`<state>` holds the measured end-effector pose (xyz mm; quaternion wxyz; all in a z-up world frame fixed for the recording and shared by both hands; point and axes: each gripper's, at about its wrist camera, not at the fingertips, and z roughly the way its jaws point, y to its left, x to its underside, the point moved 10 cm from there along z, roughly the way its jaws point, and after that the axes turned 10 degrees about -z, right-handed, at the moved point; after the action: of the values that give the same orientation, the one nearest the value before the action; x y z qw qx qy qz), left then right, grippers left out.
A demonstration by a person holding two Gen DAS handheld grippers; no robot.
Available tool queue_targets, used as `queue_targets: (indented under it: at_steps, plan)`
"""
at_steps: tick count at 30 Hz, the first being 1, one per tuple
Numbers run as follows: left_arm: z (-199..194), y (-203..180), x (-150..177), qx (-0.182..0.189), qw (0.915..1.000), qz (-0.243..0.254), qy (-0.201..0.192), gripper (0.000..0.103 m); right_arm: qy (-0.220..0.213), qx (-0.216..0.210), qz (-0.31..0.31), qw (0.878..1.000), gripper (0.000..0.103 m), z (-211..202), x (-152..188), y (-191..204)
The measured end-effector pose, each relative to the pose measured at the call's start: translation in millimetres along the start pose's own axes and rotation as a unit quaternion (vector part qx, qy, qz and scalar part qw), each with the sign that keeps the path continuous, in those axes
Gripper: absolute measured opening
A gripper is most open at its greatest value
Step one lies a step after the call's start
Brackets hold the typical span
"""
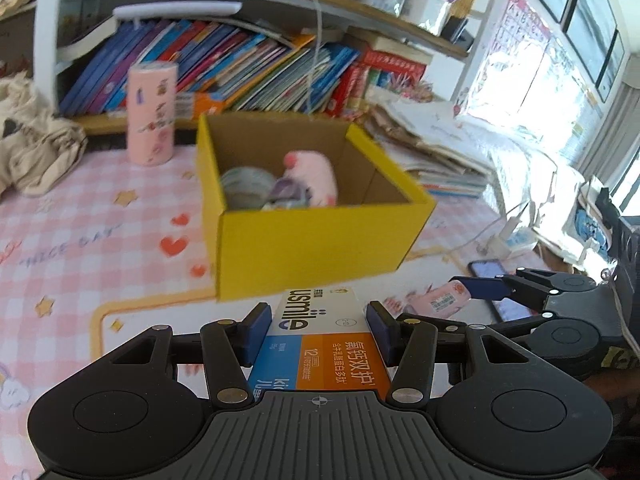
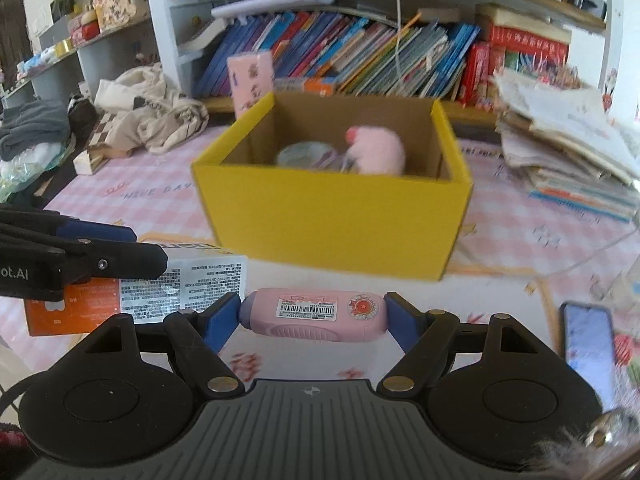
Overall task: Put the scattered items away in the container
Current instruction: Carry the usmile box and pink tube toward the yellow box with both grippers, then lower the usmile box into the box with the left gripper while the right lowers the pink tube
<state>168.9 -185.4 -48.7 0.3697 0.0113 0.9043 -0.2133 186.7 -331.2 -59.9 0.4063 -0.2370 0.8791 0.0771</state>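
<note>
A yellow cardboard box (image 1: 316, 240) (image 2: 332, 224) stands open on the pink checked mat, with a pink plush toy (image 1: 316, 176) (image 2: 378, 148) and a tape roll (image 1: 244, 184) (image 2: 304, 154) inside. My left gripper (image 1: 316, 328) is shut on a white, orange and blue toothpaste carton (image 1: 324, 336) (image 2: 168, 288), held just short of the box's near wall. My right gripper (image 2: 314, 314) is shut on a pink oblong device (image 2: 314, 314) (image 1: 440, 298) gripped by its ends, to the right of the left one and also in front of the box.
A tall pink cylinder (image 1: 151, 114) (image 2: 251, 80) stands behind the box's left corner. A phone (image 2: 588, 344) (image 1: 490, 272) lies on the mat at right. Stacked papers (image 2: 568, 152), a bookshelf (image 2: 360, 52) behind, and crumpled clothes (image 2: 152, 120) at left ring the mat.
</note>
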Motion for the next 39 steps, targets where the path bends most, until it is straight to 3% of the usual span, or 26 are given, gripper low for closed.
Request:
queue_targets:
  at_steps: [10, 20, 30, 39]
  plan:
    - [3.4, -41.6, -53.5, 0.014, 0.998, 0.012, -0.06, 0.051, -0.058, -0.024, -0.009, 0.998, 0.076, -1.4, -41.4, -38.3]
    - [29.1, -29.9, -95.7, -0.019, 0.996, -0.011, -0.087, 0.051, -0.075, -0.041, -0.037, 0.996, 0.076, 29.0, -81.7, -53.2]
    - [81.5, -4.1, -115.4, -0.074, 0.9947, -0.007, -0.071, 0.051, -0.061, -0.042, -0.05, 0.996, 0.076, 86.5, -108.2, -65.6]
    - [116.1, 16.6, -115.0, -0.105, 0.9935, -0.008, -0.044, 0.051, -0.019, -0.052, -0.066, 0.996, 0.076, 132.5, -105.1, -67.6]
